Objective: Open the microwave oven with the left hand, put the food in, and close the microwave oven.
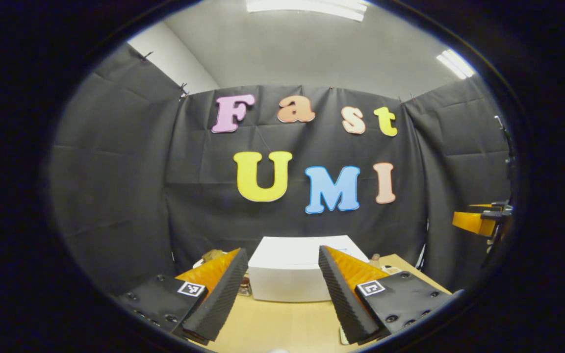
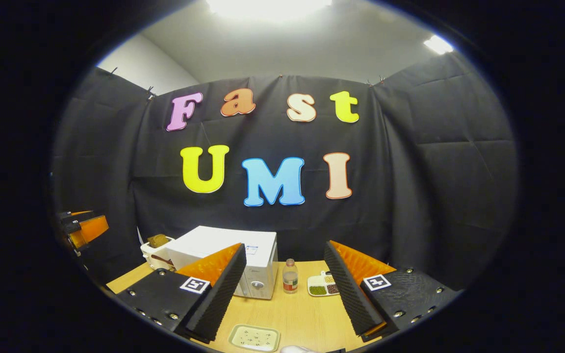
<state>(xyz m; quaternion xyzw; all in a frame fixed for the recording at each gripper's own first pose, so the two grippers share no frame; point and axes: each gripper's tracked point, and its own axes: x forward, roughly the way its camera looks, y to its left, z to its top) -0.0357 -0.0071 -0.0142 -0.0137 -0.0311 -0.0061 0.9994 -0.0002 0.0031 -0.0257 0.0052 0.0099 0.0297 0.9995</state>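
We look forward from above the wooden table [image 1: 282, 318] in both views, toward the back wall. The left gripper view faces the microwave [image 1: 292, 269] squarely and nearer; the right gripper view sees it [image 2: 243, 260] from farther right. Both share microwave, table and wall.

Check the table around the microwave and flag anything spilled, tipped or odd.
Nothing stands out: the microwave sits closed and square on the table, the bottle stands upright, and the divided dish holds its food.
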